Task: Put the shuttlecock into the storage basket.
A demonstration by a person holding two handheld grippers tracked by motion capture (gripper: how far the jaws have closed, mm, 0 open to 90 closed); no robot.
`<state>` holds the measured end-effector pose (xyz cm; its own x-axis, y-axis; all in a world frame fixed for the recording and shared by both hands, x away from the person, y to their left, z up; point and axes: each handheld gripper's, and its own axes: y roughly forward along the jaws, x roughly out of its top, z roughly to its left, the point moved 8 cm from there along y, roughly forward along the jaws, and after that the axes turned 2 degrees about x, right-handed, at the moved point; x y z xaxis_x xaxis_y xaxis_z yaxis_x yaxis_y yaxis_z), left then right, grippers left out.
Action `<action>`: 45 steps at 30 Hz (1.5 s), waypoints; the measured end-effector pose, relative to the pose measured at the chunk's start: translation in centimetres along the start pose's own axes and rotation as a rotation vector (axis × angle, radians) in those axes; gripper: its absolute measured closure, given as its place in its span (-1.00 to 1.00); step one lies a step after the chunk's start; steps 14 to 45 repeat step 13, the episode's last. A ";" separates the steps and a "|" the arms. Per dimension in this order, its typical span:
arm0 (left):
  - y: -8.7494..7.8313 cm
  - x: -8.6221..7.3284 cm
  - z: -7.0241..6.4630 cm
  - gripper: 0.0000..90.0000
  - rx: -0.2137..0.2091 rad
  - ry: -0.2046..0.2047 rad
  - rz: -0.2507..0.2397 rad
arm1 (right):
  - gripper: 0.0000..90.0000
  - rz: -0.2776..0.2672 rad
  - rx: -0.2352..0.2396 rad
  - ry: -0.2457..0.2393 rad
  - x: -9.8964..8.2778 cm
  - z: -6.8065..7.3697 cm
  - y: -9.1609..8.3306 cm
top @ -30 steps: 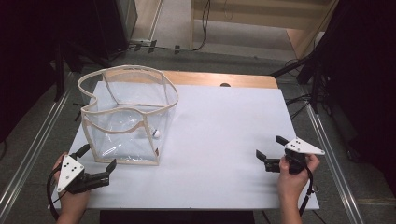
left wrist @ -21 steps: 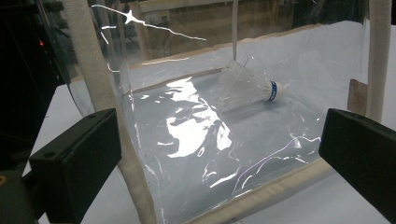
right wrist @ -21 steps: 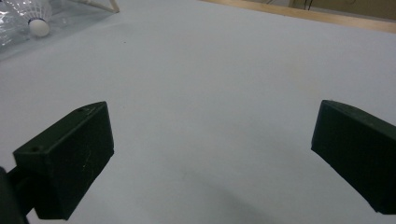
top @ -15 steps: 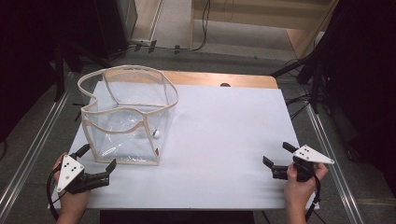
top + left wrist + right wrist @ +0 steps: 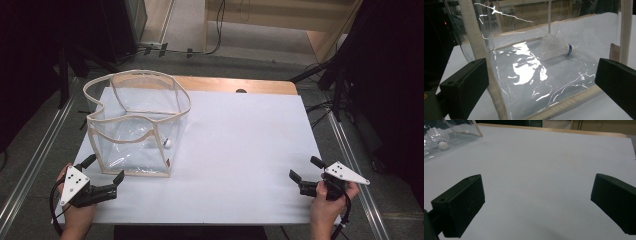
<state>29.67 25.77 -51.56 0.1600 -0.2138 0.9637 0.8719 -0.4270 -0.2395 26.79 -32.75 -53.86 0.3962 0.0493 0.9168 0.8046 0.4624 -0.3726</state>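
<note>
- We held the left gripper (image 5: 103, 167) at the near left corner of the white table (image 5: 240, 150), jaws spread wide and empty, just beside the clear plastic bag with beige fabric trim (image 5: 135, 125).
- The white feathered shuttlecock with a blue band (image 5: 555, 47) lay on its side on the bag's floor.
- Our right gripper (image 5: 305, 169) sat near right, jaws apart, nothing between them, well apart from the bag.

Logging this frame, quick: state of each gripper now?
Left gripper: open, holding nothing, at the corner of the clear bag.
Right gripper: open, holding nothing, over the white table.
</note>
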 end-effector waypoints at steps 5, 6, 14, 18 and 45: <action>0.0 0.0 0.0 -1.00 0.002 0.001 0.002 | -1.00 -0.013 0.003 0.016 -0.2 -0.3 0.0; 0.0 0.0 0.0 -1.00 0.002 0.002 0.003 | -1.00 -0.010 0.004 0.020 -0.3 -0.3 0.0; 0.0 0.0 0.0 -1.00 0.006 0.004 0.005 | -1.00 -0.025 0.002 0.036 -0.5 -0.6 -0.3; 0.0 0.0 0.0 -1.00 0.006 0.004 0.005 | -1.00 -0.025 0.002 0.036 -0.5 -0.6 -0.3; 0.0 0.0 0.0 -1.00 0.006 0.004 0.005 | -1.00 -0.025 0.002 0.036 -0.5 -0.6 -0.3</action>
